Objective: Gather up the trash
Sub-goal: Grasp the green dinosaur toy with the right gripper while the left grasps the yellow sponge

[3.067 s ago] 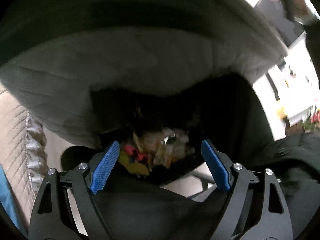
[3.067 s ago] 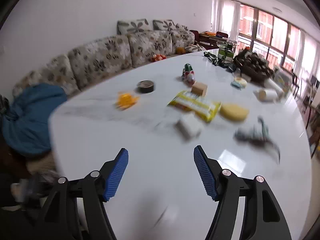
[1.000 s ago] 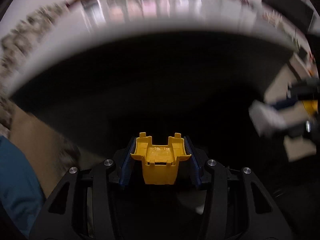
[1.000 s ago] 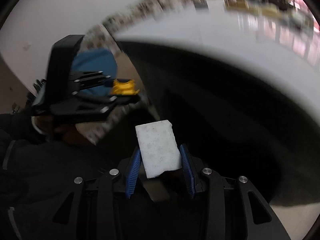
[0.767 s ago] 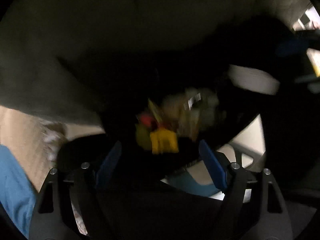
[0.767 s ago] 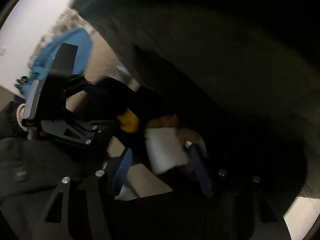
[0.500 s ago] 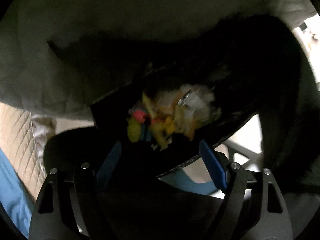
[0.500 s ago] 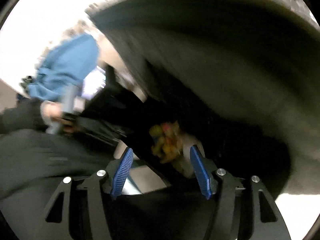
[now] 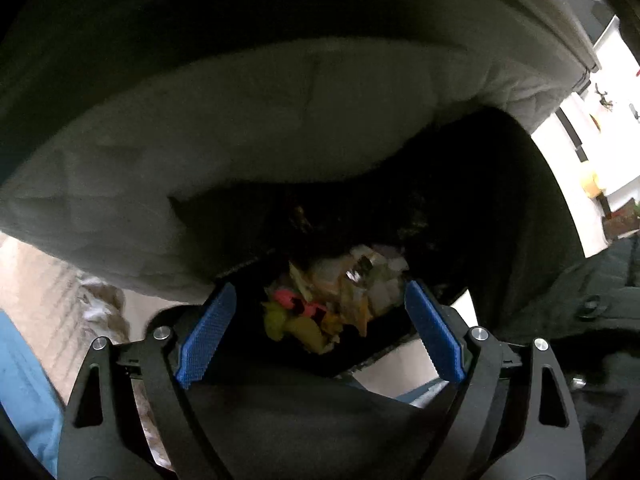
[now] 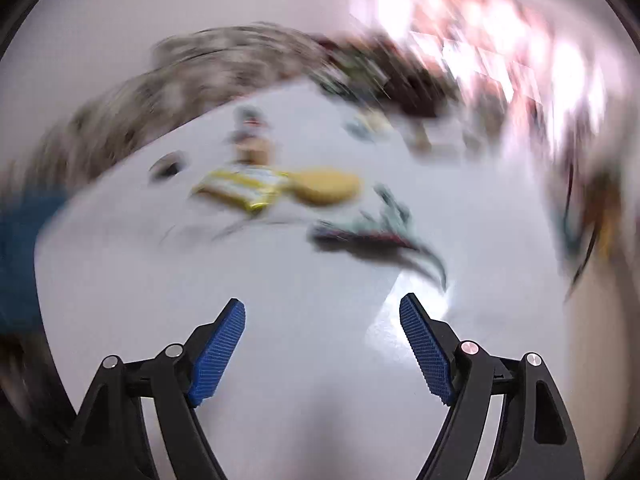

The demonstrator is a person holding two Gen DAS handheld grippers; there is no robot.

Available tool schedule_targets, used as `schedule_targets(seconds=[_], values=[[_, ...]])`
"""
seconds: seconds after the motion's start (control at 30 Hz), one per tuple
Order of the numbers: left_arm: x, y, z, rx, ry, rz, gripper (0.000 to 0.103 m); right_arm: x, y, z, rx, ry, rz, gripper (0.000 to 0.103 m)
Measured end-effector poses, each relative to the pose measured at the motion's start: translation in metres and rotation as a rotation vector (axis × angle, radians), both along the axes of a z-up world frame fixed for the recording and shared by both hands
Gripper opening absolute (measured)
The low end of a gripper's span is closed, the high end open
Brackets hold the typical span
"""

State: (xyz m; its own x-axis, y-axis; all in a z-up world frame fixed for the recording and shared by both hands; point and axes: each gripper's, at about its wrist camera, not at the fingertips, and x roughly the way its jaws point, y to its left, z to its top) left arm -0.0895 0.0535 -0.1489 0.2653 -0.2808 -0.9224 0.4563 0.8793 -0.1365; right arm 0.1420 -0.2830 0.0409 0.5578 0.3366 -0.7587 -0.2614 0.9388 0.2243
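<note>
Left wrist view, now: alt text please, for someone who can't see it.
The open, empty left gripper points down at a dark trash bag holding a heap of colourful scraps. A pale quilted cover overhangs the bag from above.

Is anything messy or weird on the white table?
Yes. A yellow wrapper and a dark crumpled scrap lie loose on the table, trash not yet in the bin. The picture is too blurred to tell more.
</note>
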Motion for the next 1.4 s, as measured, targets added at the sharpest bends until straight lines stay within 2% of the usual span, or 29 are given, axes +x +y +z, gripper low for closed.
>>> schedule_targets(seconds=[0.03,0.1,0.2,0.23,0.27,0.3,0.33,0.37,0.4,0.43,0.5,0.57,0.63,0.67,0.7,0.77,0.83,0.9,0.97,1.0,1.1,1.17,1.27,1.33,1.4], values=[[0.000,0.001,0.004,0.001,-0.013,0.009,0.084,0.015,-0.012,-0.009,0.115,0.043,-0.074,0.078],[-0.001,0.004,0.014,-0.012,-0.037,0.029,0.084,0.033,-0.021,-0.020,0.229,0.075,-0.190,0.078],[0.002,0.007,0.020,-0.014,-0.078,0.045,0.084,0.059,-0.031,-0.042,0.356,0.121,-0.354,0.078],[0.003,0.008,0.022,-0.008,-0.091,0.048,0.084,0.066,-0.033,-0.047,0.398,0.100,-0.401,0.080],[0.005,0.010,0.024,-0.008,-0.097,0.050,0.084,0.072,-0.032,-0.046,0.383,0.078,-0.434,0.082],[0.006,0.012,0.025,-0.010,-0.097,0.053,0.084,0.085,-0.023,-0.045,0.304,0.044,-0.462,0.083],[0.006,0.014,0.027,-0.011,-0.099,0.060,0.084,0.094,-0.013,-0.046,0.253,0.031,-0.458,0.082],[0.007,0.017,0.030,-0.011,-0.104,0.071,0.084,0.108,0.002,-0.046,0.132,0.015,-0.422,0.080],[0.006,0.021,0.034,-0.017,-0.107,0.084,0.084,0.117,0.013,-0.045,0.044,0.007,-0.380,0.057],[0.006,0.023,0.037,-0.024,-0.110,0.093,0.084,0.125,0.026,-0.047,-0.032,-0.008,-0.307,0.045],[0.005,0.030,0.054,-0.082,-0.122,0.125,0.084,0.129,0.030,-0.043,-0.096,-0.004,-0.221,0.044],[0.004,0.034,0.082,-0.162,-0.149,0.132,0.084,0.122,0.027,-0.041,-0.082,0.011,-0.146,0.043],[0.011,0.032,0.123,-0.198,-0.230,0.102,0.084,0.102,0.021,-0.038,-0.092,0.008,-0.076,0.042],[0.018,0.031,0.137,-0.190,-0.267,0.084,0.084,0.093,0.018,-0.037,-0.070,0.006,-0.046,0.041],[0.032,0.030,0.155,-0.167,-0.324,0.055,0.089,0.081,0.014,-0.036,-0.048,0.003,-0.021,0.041],[0.064,0.005,0.178,-0.108,-0.411,0.004,0.092,0.050,0.007,-0.028,-0.015,0.000,0.008,0.041],[0.110,-0.027,0.190,-0.045,-0.485,-0.051,0.092,0.024,-0.007,-0.023,0.030,-0.012,0.024,0.041],[0.160,-0.054,0.187,0.004,-0.523,-0.067,0.092,0.003,-0.021,-0.017,0.079,-0.016,0.023,0.041],[0.219,-0.072,0.178,0.024,-0.478,-0.018,0.092,-0.018,-0.032,-0.011,0.094,-0.036,0.016,0.041],[0.254,-0.078,0.172,0.016,-0.433,0.050,0.092,-0.030,-0.038,-0.008,0.099,-0.045,0.016,0.041],[0.318,-0.082,0.165,-0.089,-0.317,0.156,0.092,-0.058,-0.051,-0.001,0.100,-0.060,0.014,0.041],[0.338,-0.094,0.166,-0.133,-0.283,0.174,0.092,-0.067,-0.056,0.000,0.104,-0.059,0.018,0.041],[0.352,-0.107,0.161,-0.157,-0.250,0.215,0.092,-0.074,-0.059,0.002,0.110,-0.069,0.026,0.039],[0.356,-0.118,0.158,-0.126,-0.247,0.246,0.092,-0.074,-0.060,0.002,0.119,-0.077,0.031,0.036],[0.356,-0.125,0.159,-0.076,-0.281,0.281,0.092,-0.072,-0.060,0.003,0.135,-0.081,0.038,0.036]])
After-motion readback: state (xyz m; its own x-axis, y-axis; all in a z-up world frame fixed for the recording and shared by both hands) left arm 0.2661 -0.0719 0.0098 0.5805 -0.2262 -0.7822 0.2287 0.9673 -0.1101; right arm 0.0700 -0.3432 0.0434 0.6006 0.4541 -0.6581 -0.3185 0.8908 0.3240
